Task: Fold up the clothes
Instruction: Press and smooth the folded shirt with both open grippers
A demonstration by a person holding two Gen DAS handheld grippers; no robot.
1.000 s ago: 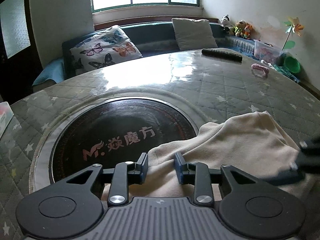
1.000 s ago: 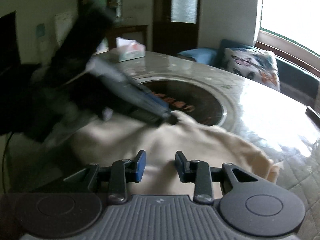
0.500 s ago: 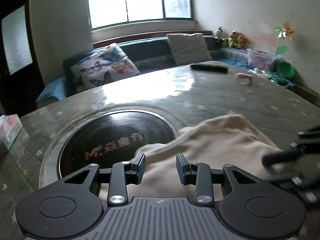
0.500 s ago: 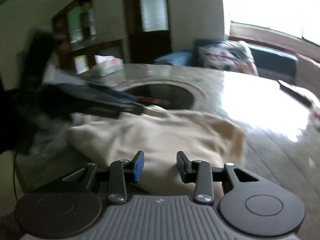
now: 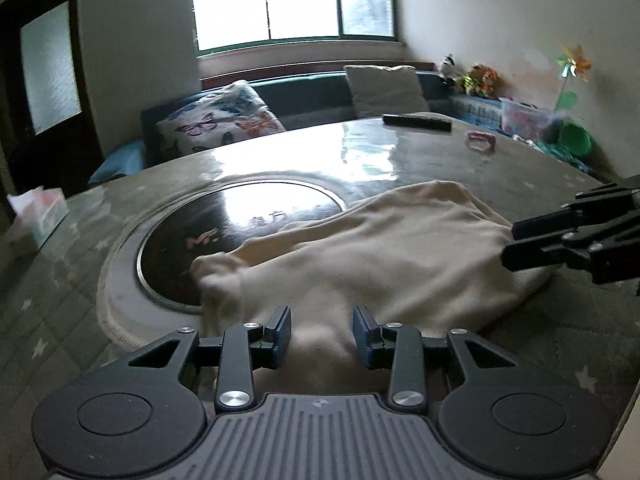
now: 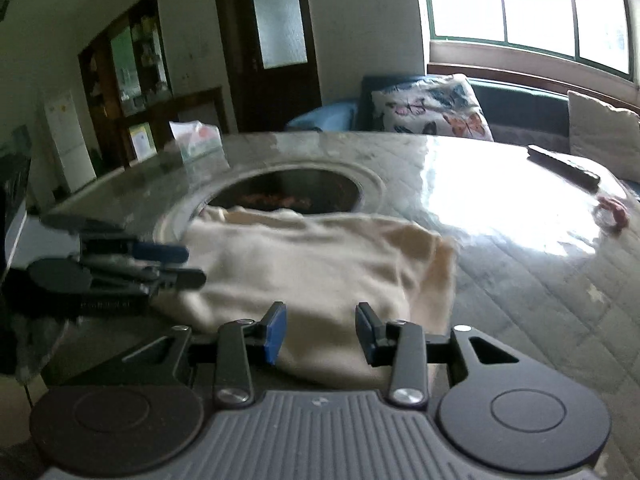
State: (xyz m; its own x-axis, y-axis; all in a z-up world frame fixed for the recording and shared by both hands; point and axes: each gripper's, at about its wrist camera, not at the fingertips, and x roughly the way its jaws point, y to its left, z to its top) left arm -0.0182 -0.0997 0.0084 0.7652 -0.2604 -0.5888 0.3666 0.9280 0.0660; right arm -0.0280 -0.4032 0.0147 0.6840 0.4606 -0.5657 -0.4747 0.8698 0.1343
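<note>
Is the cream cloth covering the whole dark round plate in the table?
No, the cream cloth overlaps only one edge of the dark round plate; most stays bare.

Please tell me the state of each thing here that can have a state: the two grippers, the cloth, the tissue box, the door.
Left gripper: open, empty, above the near edge of the cloth.
Right gripper: open, empty.
Cream cloth: folded, lying on the table, partly over the dark round plate.
Tissue box: open, tissue sticking out.
Door: shut.
</note>
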